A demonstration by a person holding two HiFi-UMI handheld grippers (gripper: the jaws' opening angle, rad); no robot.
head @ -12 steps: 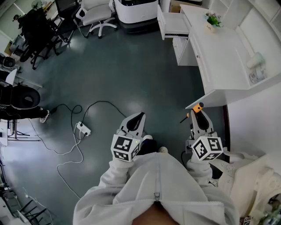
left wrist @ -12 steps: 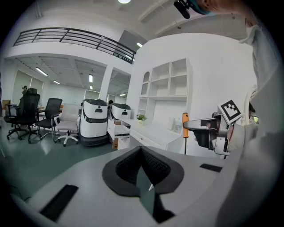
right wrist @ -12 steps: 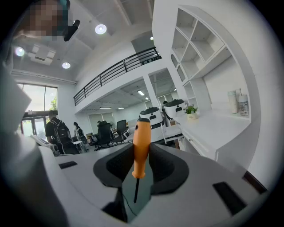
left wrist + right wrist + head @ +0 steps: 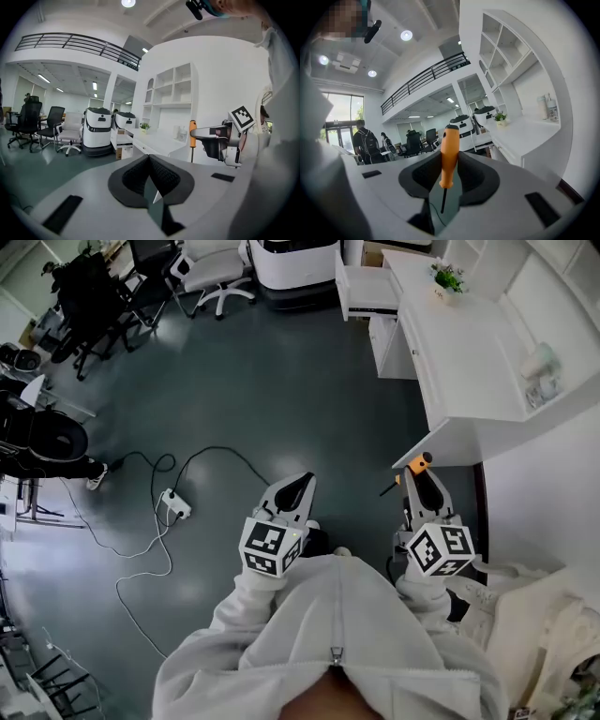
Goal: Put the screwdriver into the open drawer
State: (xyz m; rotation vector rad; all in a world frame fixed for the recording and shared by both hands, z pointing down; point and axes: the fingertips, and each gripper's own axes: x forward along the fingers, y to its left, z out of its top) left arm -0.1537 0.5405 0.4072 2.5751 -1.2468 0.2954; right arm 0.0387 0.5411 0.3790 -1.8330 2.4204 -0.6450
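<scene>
Head view: right gripper point(image 4: 419, 478) slightly nose-down, fingers tight on upright screwdriver point(image 4: 449, 152); left gripper point(image 4: 298, 487) alongside, fingers together, empty.

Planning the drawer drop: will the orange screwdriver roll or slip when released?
The screwdriver has a round, smooth-looking handle, so it likely rolls once laid flat. Thin dark shaft, short handle: probably stiff and light.

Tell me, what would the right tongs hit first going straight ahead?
Nothing close: the right tongs, gripping the screwdriver, point along the white desk over floor. Probably the open drawer at its far end comes first; depth is unclear.
</scene>
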